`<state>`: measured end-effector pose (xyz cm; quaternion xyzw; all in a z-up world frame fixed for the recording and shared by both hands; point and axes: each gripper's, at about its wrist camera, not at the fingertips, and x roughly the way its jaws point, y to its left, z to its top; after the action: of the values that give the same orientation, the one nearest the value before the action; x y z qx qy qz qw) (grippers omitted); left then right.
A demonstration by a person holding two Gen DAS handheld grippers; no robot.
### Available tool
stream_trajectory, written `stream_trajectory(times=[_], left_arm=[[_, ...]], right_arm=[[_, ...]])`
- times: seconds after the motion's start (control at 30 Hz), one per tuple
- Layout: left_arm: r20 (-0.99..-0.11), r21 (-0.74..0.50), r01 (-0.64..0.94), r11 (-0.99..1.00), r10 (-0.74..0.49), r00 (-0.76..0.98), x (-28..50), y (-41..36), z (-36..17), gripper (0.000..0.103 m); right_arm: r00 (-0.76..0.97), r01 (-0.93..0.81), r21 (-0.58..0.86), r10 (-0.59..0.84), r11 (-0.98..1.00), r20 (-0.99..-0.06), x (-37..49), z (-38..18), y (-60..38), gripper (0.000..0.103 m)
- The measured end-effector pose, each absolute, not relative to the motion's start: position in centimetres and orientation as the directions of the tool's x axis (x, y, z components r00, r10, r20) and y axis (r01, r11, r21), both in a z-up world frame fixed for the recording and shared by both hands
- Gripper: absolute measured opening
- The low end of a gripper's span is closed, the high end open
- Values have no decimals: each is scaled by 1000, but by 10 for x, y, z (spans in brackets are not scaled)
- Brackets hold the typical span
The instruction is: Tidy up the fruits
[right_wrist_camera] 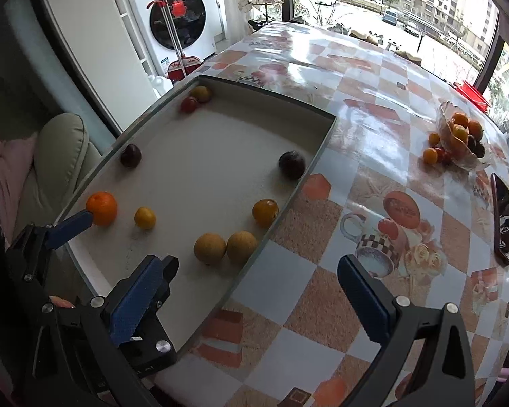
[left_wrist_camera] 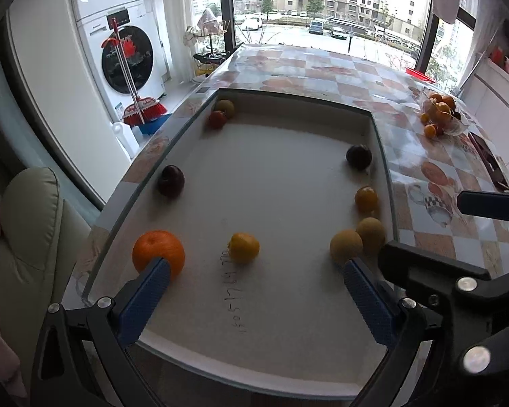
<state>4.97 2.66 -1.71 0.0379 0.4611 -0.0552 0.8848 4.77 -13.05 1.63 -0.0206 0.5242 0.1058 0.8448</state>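
A white tray (left_wrist_camera: 271, 169) (right_wrist_camera: 203, 156) on the table holds loose fruit. There is an orange (left_wrist_camera: 158, 249) (right_wrist_camera: 101, 207), a small yellow fruit (left_wrist_camera: 243, 247) (right_wrist_camera: 145, 217) and two tan round fruits (left_wrist_camera: 345, 247) (right_wrist_camera: 209, 247) side by side. A yellow-orange fruit (left_wrist_camera: 366, 199) (right_wrist_camera: 264, 212) and two dark plums (left_wrist_camera: 170, 181) (left_wrist_camera: 359, 157) lie further in, and a red and a greenish fruit (left_wrist_camera: 218, 119) sit in the far corner. My left gripper (left_wrist_camera: 254, 271) hangs open over the tray's near end, holding nothing, with one fingertip in front of the orange. My right gripper (right_wrist_camera: 249, 264) stands open above the tray's right rim, also holding nothing.
A glass bowl (right_wrist_camera: 458, 139) (left_wrist_camera: 441, 112) with oranges and dark fruit stands at the table's far right, with loose fruit beside it. A dark phone (right_wrist_camera: 502, 217) lies near the right edge. An armchair (left_wrist_camera: 27, 220) stands left of the table. A washing machine and a broom stand beyond.
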Motion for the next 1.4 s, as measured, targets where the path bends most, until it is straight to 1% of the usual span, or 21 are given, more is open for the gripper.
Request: stream_trajectory(times=[0.4,0.67,0.83,1.07,1.4], left_arm=[[-825,45,143,989,-44,563,36,20,-14,102],[-821,47,136,990,-40,569,32,21,-12,102],[-822,52,135,989,-35,569,29,21,-13,102],[-823,54,132,990,-31,568,28,22,-13,102],[-823,57,131,990,-28,567,27,21,-13,102]], right_arm=[[435,-204,50,137,978,-890,35,19,-132,103],[509,-186,-71,34,980,-860,28,30,-132,103],[532,-188,-120,-2,975,-847,26,34,-129,103],[546,-200,-147,-14,969,-838,24,36,-127,103],[543,-209,-141,-5,968,-840,23,37,-125,103]])
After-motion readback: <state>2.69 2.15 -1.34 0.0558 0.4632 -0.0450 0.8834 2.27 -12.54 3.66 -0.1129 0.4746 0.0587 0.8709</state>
